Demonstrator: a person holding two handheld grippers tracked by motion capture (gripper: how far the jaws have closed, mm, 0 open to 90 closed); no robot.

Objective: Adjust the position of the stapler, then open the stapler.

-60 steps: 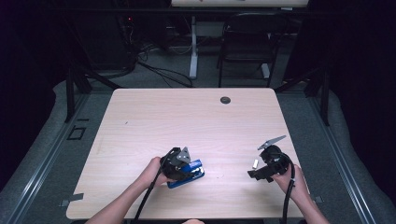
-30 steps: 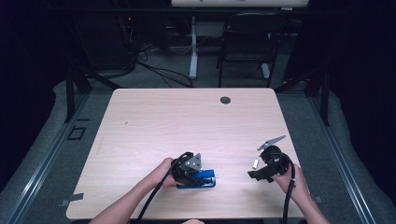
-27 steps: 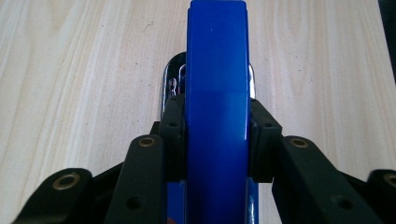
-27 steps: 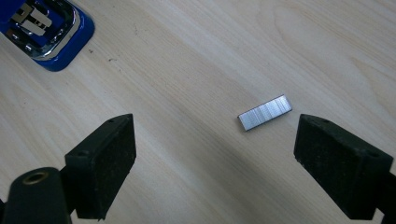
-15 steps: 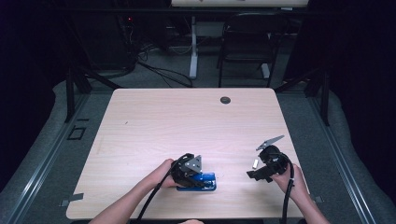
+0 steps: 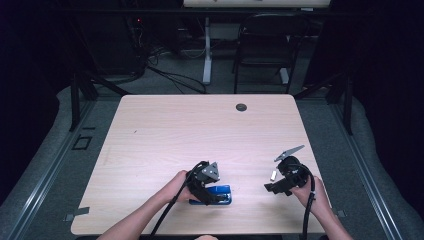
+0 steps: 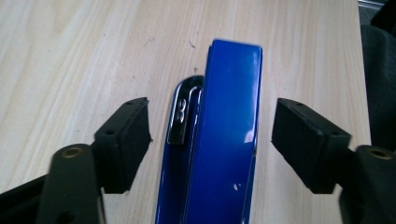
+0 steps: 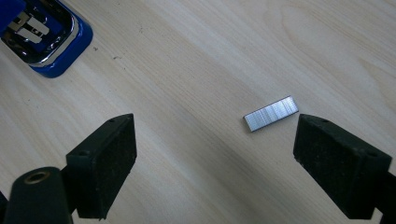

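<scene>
Now left tool (image 7: 212, 140) has just been opening, pads clear of the blue stapler (image 7: 219, 149) lying between them on the table (image 6: 165, 130). Right tool (image 8: 215, 154) gapes wide above the table, staple strip (image 8: 271, 113) between, untouched.

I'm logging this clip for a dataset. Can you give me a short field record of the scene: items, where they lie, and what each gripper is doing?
surface: wooden table
stapler: blue, lying on the table between the left gripper's jaws, pads clear of it
left gripper: jaws have just been opening, now open
staple strip: flat on the table, untouched
right gripper: open, over the strip
</scene>
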